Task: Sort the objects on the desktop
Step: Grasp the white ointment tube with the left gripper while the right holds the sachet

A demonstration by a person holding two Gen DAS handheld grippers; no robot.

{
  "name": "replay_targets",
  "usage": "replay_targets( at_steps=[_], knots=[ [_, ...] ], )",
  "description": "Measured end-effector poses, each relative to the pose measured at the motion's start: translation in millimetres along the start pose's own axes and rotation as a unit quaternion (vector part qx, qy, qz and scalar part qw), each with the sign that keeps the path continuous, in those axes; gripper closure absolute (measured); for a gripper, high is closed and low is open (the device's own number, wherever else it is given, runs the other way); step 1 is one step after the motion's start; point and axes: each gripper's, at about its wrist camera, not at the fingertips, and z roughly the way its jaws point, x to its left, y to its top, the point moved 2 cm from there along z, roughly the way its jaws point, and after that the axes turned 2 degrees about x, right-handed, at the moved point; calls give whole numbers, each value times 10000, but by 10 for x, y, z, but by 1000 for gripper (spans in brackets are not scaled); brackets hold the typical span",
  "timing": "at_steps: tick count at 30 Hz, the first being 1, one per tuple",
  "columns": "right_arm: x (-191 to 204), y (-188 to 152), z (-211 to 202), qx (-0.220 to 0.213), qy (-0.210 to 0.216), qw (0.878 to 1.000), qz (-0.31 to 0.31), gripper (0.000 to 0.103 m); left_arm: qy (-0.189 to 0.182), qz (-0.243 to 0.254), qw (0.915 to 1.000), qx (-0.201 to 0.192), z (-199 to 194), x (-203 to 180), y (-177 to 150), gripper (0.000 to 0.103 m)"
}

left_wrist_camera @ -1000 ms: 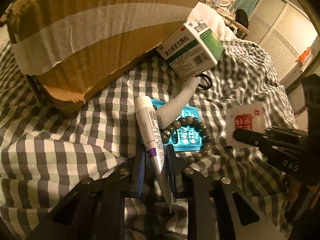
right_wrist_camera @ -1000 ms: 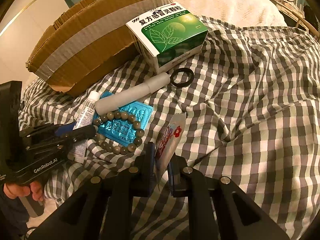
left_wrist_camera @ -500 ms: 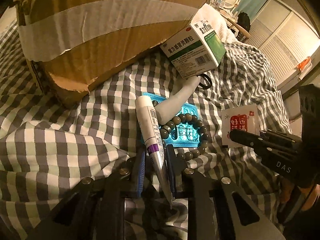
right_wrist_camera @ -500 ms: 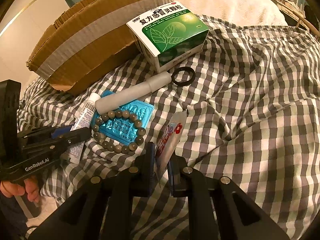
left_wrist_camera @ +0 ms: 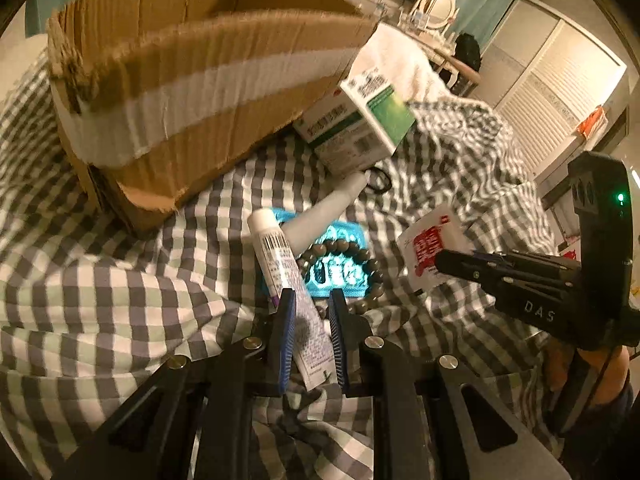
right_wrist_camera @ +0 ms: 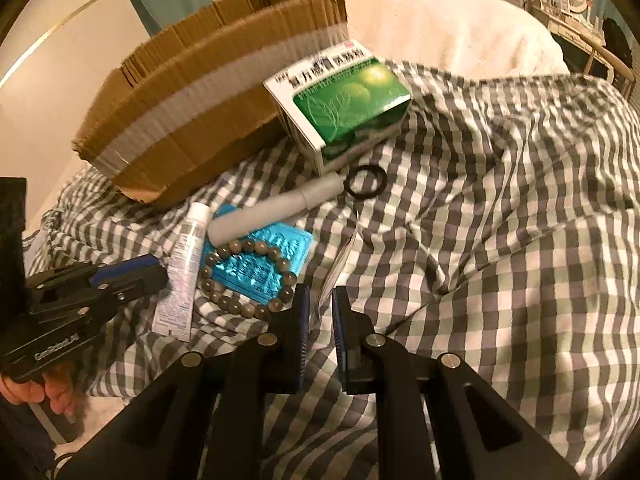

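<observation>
In the left wrist view my left gripper (left_wrist_camera: 312,300) is shut on the lower part of a white tube (left_wrist_camera: 276,256), whose cap points toward the cardboard box (left_wrist_camera: 200,80). The right wrist view shows the same tube (right_wrist_camera: 182,276) beside the left gripper (right_wrist_camera: 160,276). My right gripper (right_wrist_camera: 320,300) is shut on a red-and-white sachet (right_wrist_camera: 340,256), seen edge-on there and face-on as the sachet (left_wrist_camera: 428,248) at the right gripper (left_wrist_camera: 440,260). A bead bracelet (right_wrist_camera: 248,308) rests on a blue blister pack (right_wrist_camera: 260,260).
Everything sits on a checked cloth (right_wrist_camera: 500,260) over a bed. A green medicine box (right_wrist_camera: 344,100) leans against the cardboard box (right_wrist_camera: 200,100). A white cylinder (right_wrist_camera: 276,208) and a black ring (right_wrist_camera: 366,182) lie below it. A hand (right_wrist_camera: 24,392) holds the left gripper.
The left wrist view has tipped up, so the box's open top now shows. The tube has turned its flat face up in the left grip. The sachet has swung edge-on in the right grip.
</observation>
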Motion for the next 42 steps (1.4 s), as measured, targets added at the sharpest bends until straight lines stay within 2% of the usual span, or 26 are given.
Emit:
replay_targets(
  at_steps=[4,13,14,15,17,25,29,32,37,39,42],
  knots=[
    [-82,35,143,150,31,9996,250,92,8,-77,9997,215,171,28,-15,86],
    [-69,103,317,264,-11,9993,265,92,-87,-469,9984,297,198,151,27,84],
    [-65,98,325,279,-4,9993,261,92,-78,-481,9984,298,184,149,21,79],
    [-62,98,338,46,-112,9961,877,92,-74,-484,9984,285,168,142,17,69],
    [-59,86,344,43,-102,9960,882,92,-12,-494,9985,253,171,142,23,56],
    [-34,68,390,85,-91,9961,875,92,202,-561,9975,366,346,206,87,56],
    [-8,52,409,86,-92,9962,866,92,103,-784,9962,370,412,299,107,67],
    [-25,41,396,81,-96,9960,881,92,85,-730,9969,266,359,288,89,73],
    [-35,31,278,-220,-233,9954,902,92,-51,-636,9979,111,238,235,39,78],
    [-39,26,232,-318,-240,9949,921,97,-63,-584,9982,92,207,212,29,78],
    [-18,28,160,-446,-247,9945,910,98,-131,-599,9981,36,162,180,20,79]
  ],
)
